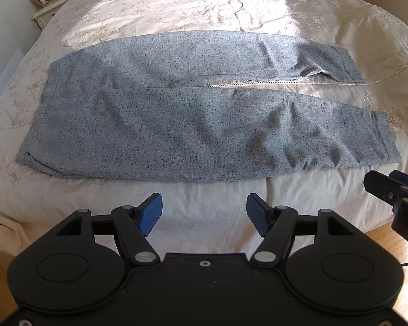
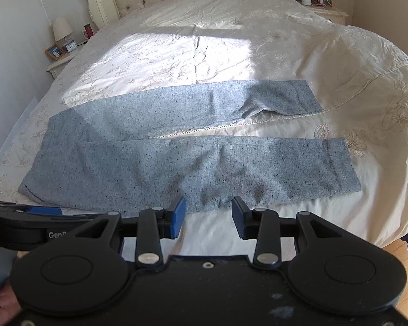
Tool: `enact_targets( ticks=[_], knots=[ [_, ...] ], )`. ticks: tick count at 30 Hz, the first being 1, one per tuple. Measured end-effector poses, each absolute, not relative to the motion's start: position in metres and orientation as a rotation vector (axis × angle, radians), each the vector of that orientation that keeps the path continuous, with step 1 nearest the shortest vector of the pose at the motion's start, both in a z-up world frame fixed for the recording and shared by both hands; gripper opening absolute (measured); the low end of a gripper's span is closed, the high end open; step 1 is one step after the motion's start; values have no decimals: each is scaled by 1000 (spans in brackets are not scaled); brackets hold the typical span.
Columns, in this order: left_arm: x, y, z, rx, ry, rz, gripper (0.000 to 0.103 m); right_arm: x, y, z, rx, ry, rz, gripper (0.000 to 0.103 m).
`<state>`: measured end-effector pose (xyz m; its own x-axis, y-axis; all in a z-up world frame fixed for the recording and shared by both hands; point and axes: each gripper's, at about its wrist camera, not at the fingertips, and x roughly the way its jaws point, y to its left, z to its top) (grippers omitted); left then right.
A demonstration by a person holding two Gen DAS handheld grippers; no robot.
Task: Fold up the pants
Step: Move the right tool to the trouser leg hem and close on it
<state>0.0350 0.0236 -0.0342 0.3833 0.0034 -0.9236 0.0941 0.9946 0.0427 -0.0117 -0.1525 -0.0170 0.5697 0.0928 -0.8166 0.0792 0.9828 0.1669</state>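
Left claw open, empty, over bare duvet just short of the pants' near edge. Right claw open, empty, tips at the near leg's hem line. Grey pants flat across the bed, waistband frame-left, legs split toward frame-right. Far leg's cuff is rumpled. Nightstand cut off at upper left.

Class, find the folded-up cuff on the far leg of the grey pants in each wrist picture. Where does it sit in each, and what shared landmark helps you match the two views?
Left wrist view: the folded-up cuff sits upper right, on the far pant leg near its hem.
Right wrist view: the folded-up cuff sits just right of centre, above the middle.
Shared landmark: the lace trim line on the bedspread, running between the two legs.
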Motion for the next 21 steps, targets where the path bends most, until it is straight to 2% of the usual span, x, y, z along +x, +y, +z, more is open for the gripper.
enact_targets(
  ticks=[12,21],
  knots=[
    [106,61,-88,229,1238,-54,69,26,-116,-35,220,1022,-64,40],
    [136,84,-138,268,1285,-95,69,56,-72,-69,107,985,-73,40]
  ],
)
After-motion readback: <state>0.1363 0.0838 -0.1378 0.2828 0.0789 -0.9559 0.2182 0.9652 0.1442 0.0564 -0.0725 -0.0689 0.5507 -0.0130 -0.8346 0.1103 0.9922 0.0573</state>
